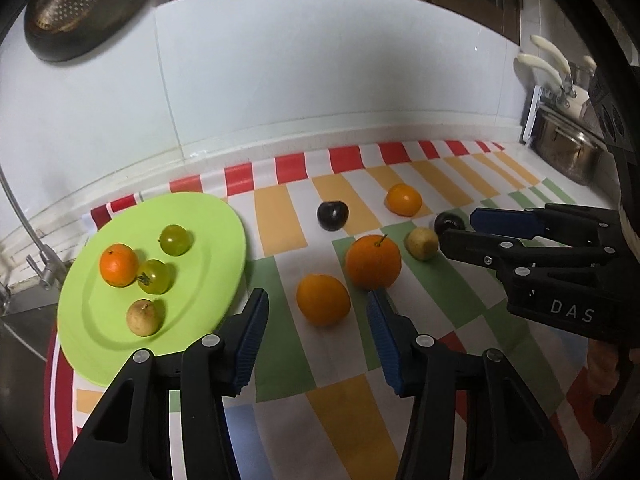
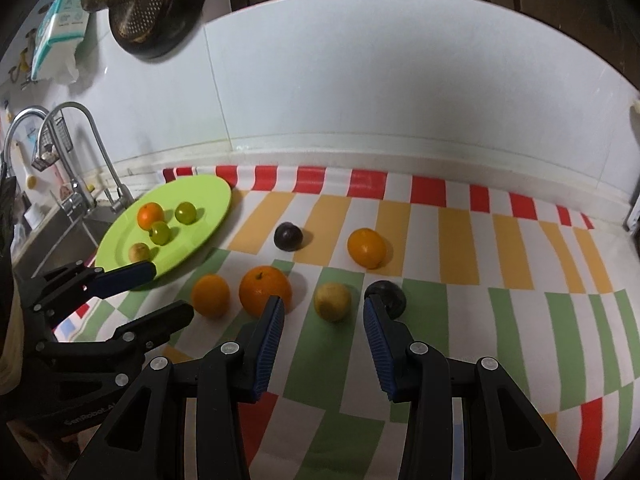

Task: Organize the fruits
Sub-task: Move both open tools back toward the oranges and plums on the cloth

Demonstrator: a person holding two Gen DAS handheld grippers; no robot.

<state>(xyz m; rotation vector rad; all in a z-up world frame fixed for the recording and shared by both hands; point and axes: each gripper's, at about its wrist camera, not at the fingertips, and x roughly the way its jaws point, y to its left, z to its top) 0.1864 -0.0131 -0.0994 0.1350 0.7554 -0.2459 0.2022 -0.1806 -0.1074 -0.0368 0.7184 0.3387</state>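
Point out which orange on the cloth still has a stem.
The biggest orange, in the middle of the cloth: a thin stem sticks up from it; the other two show none.

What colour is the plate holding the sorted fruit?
Lime green, plain with no pattern; the plate shows best in the left wrist view.

place: home kitchen | cues: sink tap [image 2: 80,152], tiled wall [image 2: 360,92], pot [image 1: 568,148]

A plate [image 1: 224,240] lies at the left of the tablecloth [image 1: 280,364], bearing four fruits; to its right, seven fruits lie scattered on the cloth.
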